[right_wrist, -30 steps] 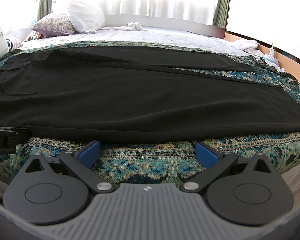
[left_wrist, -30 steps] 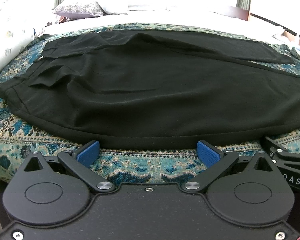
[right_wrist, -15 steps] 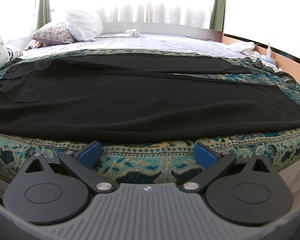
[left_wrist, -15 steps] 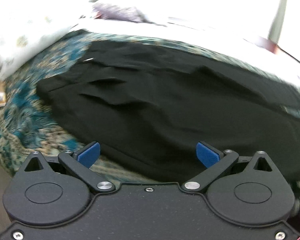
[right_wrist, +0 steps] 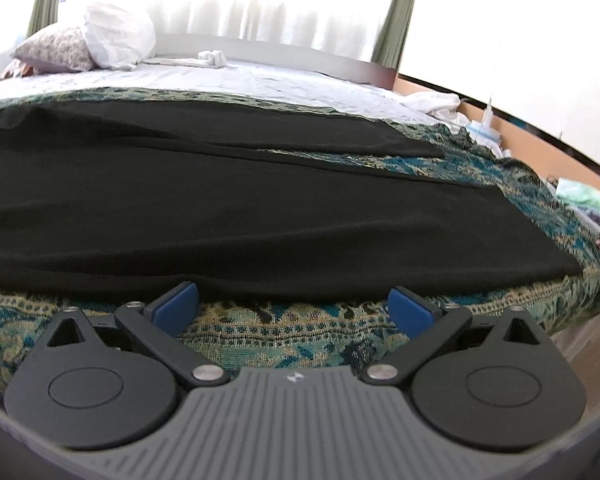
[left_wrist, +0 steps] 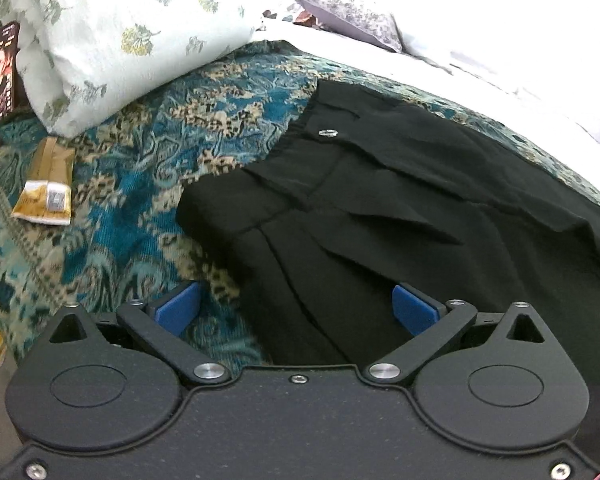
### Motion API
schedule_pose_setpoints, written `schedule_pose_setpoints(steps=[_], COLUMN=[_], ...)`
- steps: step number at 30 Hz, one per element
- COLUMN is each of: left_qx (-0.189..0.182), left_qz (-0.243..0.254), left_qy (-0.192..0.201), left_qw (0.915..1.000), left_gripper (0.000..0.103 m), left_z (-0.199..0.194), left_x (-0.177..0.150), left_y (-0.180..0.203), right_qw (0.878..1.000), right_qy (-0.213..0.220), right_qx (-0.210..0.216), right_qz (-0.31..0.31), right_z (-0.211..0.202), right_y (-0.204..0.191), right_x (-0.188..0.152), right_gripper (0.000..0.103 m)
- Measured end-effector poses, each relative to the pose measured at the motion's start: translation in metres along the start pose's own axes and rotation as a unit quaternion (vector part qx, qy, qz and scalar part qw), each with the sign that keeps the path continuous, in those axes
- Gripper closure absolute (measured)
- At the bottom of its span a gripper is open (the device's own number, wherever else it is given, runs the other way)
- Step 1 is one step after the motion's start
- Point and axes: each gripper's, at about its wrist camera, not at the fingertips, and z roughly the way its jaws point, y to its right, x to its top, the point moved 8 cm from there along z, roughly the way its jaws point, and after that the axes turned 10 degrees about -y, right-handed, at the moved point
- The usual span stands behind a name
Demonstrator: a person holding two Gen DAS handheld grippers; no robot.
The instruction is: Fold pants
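Pants lay spread flat across the patterned bedspread, black, both legs stretched out sideways along the near edge of the bed. Probably laid out that way so a lengthwise fold could start clean, one leg over the other.

Left tool hung low over the waistband end, blue pads spread wide apart, nothing between them. One pad sat over bare bedspread, the other over black fabric, so straddling the near side edge of the pants up by the waist. Looked lined up for a pinch there, but not yet closed on anything.

Right tool also gaped wide, holding nothing, parked just off the near leg's long edge partway down. Fabric edge sat right above the pads; touching or not, couldn't tell.

Left view gave the waist details: silver snap button, pleats, a pocket flap, plus a floral pillow and a yellow-brown packet lying well clear of the pants. None of that showed from the right side.

Right view gave the leg ends instead: both hems, the far leg lying slightly apart from the near one, white sheet and curtains beyond.
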Motion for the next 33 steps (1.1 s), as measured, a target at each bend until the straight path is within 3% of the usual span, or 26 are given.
schedule_pose_setpoints(steps=[7,13,17,21,24,25,27,28,29,31,33], left_qx=[0.018,0.025,0.022,0.024,0.03,0.032,0.04,0.043,0.035,0.02,0.03], left_qz=[0.011,0.013,-0.001,0.004,0.006,0.006,0.002,0.0,0.001,-0.005,-0.003], left_qy=[0.007,0.018,0.023,0.026,0.029,0.03,0.038,0.043,0.043,0.038,0.041], left_qw=[0.9997,0.9994,0.9995,0.9994,0.9991,0.999,0.9985,0.9982,0.9985,0.9991,0.9987], left_gripper=[0.001,0.008,0.015,0.015,0.015,0.019,0.042,0.062,0.076,0.083,0.085], left_z=[0.011,0.01,0.007,0.008,0.009,0.009,0.006,0.003,0.001,-0.003,-0.008], left_x=[0.004,0.006,0.008,0.008,0.009,0.009,0.011,0.012,0.014,0.015,0.016], left_y=[0.005,0.007,0.002,0.001,0.003,0.003,0.002,0.001,0.002,0.002,0.003], right_qw=[1.0,0.999,0.999,0.997,0.993,0.994,0.995,0.995,0.994,0.992,0.992], right_qy=[-0.001,0.003,0.016,0.032,0.052,0.054,0.054,0.055,0.057,0.061,0.04], right_qx=[-0.005,-0.035,-0.033,-0.019,-0.039,-0.036,-0.024,-0.019,-0.016,-0.014,-0.007], right_qz=[-0.026,0.002,-0.022,-0.065,-0.094,-0.092,-0.081,-0.082,-0.088,-0.113,-0.122], right_z=[-0.002,0.013,0.007,-0.004,-0.004,-0.003,0.001,0.002,0.002,0.001,0.0], right_y=[-0.002,0.014,0.007,-0.012,-0.021,-0.021,-0.023,-0.024,-0.028,-0.036,-0.041], right_x=[-0.001,0.007,0.009,0.001,0.001,0.003,0.008,0.01,0.011,0.011,0.009], right_gripper=[0.0,0.001,0.009,0.01,0.01,0.013,0.025,0.031,0.037,0.052,0.065])
